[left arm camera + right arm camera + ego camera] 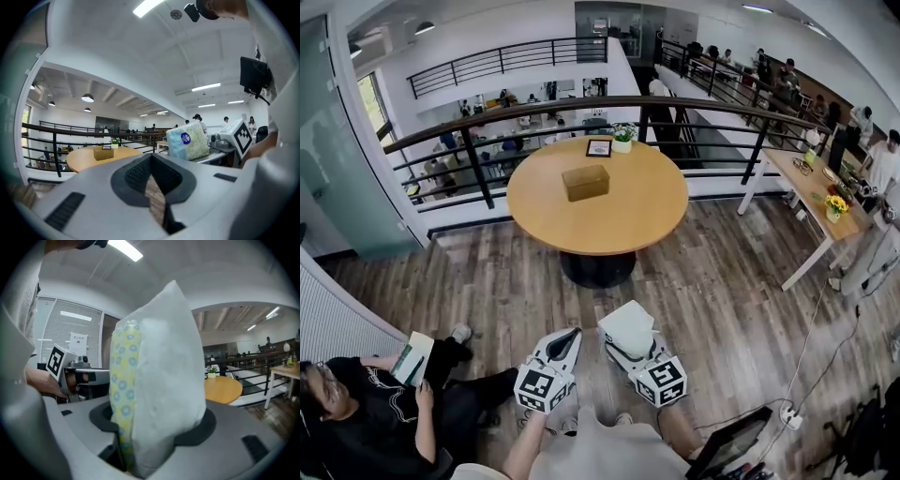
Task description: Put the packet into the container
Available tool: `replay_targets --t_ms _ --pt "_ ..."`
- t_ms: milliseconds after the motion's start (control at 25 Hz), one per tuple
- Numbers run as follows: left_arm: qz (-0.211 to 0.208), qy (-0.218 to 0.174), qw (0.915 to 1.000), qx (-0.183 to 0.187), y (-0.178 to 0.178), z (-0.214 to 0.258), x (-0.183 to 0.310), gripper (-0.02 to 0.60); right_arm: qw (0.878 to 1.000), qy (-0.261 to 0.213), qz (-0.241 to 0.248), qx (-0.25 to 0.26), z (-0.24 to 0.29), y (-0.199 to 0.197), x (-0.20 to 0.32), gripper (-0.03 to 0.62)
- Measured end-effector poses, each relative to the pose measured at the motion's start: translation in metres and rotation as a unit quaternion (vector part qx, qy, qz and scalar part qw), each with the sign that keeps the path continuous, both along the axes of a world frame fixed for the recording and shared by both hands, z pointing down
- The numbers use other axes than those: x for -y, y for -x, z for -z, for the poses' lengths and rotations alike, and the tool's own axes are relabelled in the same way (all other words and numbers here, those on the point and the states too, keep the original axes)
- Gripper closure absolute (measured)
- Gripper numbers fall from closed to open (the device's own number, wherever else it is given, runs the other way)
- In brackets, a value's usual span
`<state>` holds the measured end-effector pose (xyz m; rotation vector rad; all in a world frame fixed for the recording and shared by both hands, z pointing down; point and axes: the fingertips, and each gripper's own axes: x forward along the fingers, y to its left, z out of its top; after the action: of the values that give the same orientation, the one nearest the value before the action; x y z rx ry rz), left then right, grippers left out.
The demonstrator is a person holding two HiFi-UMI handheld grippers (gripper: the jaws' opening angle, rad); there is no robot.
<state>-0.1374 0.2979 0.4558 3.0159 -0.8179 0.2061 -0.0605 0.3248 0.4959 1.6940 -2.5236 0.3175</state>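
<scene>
A white and yellow flower-print packet (626, 328) stands up between the jaws of my right gripper (623, 343), which is shut on it. It fills the right gripper view (159, 380) and also shows in the left gripper view (187, 140). My left gripper (572, 335) is held beside it at the left, shut with nothing in it; only a thin strip of floor shows between its jaws (152, 180). The container, a brown box (585, 181) (103, 153), sits on the round wooden table (647, 206) some way ahead of both grippers.
A small potted plant (622, 139) and a framed card (599, 148) stand at the table's far edge, before a dark railing (487, 127). A person sits on the floor at lower left (366, 394). A long desk (811, 192) stands at the right, with a power strip (787, 412) on the floor.
</scene>
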Motion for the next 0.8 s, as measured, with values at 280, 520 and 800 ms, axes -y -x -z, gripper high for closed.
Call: replay_targets --t_ms 280,520,800 --pt "0.009 -0.001 0.9999 0.008 -0.019 -0.002 -0.004 0.577 1.0 0.001 -0.002 0.005 -0.004 -0.021 -0.008 0.295" --pt "0.015 -0.006 0.9998 0.012 -0.042 -0.007 -0.017 0.577 1.0 0.002 0.0 0.0 -0.011 -0.053 -0.024 0.295" --pt "0.022 -0.001 0.9994 0.025 -0.063 -0.014 -0.013 0.577 1.0 0.01 -0.014 0.011 -0.021 -0.092 -0.023 0.295"
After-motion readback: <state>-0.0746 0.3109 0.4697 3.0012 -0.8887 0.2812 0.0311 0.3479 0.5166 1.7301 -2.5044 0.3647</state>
